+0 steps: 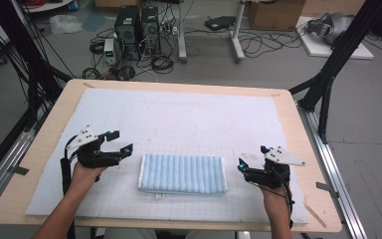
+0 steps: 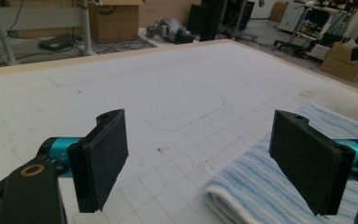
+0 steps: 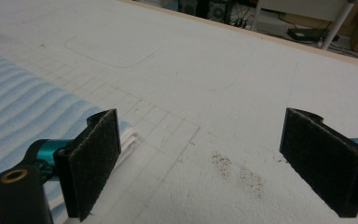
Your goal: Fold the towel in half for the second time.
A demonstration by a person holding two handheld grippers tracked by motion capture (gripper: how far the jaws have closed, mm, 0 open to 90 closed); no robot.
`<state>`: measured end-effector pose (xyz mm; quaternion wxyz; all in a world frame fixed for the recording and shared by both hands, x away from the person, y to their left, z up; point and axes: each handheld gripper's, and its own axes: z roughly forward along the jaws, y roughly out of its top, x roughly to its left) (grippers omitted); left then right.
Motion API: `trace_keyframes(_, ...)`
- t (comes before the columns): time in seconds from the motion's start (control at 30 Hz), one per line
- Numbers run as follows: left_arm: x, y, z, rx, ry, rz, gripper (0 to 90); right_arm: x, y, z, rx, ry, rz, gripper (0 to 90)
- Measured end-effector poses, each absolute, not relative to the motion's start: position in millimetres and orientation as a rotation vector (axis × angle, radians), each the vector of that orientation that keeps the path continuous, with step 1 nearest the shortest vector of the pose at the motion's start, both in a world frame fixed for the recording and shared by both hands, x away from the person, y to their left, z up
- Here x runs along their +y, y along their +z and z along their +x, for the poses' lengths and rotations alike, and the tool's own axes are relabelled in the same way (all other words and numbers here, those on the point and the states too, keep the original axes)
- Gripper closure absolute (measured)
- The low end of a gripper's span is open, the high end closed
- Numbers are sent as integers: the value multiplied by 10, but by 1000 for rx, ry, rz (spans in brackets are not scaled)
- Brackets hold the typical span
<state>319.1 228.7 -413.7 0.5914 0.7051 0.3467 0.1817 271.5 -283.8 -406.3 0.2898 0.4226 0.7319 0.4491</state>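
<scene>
A folded towel [image 1: 182, 173] with blue and white stripes lies flat near the front middle of the mat. My left gripper [image 1: 119, 142] hovers just left of the towel's left end, open, with nothing between its jaws. In the left gripper view the gripper [image 2: 200, 135] frames bare mat, and the towel's corner [image 2: 256, 186] lies by the right jaw. My right gripper [image 1: 252, 157] stands open just right of the towel's right end. In the right gripper view the gripper [image 3: 200, 135] is empty, and the towel [image 3: 18, 107] lies behind its left jaw.
A white gridded mat [image 1: 179, 109] covers the wooden table [image 1: 298, 124]. A faint rounded outline [image 1: 176, 130] is drawn on the mat beyond the towel. Dark specks [image 3: 242, 175] mark the mat near my right gripper. Black frame posts [image 1: 328, 74] flank the table; computers [image 1: 137, 25] and cables lie on the floor beyond.
</scene>
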Motion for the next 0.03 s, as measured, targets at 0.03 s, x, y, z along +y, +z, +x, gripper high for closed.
trace_keyframes(0.03,2287,-4139,3192,806,423,1641,197,-2840,-4064,2716,1955,1196,1129,117)
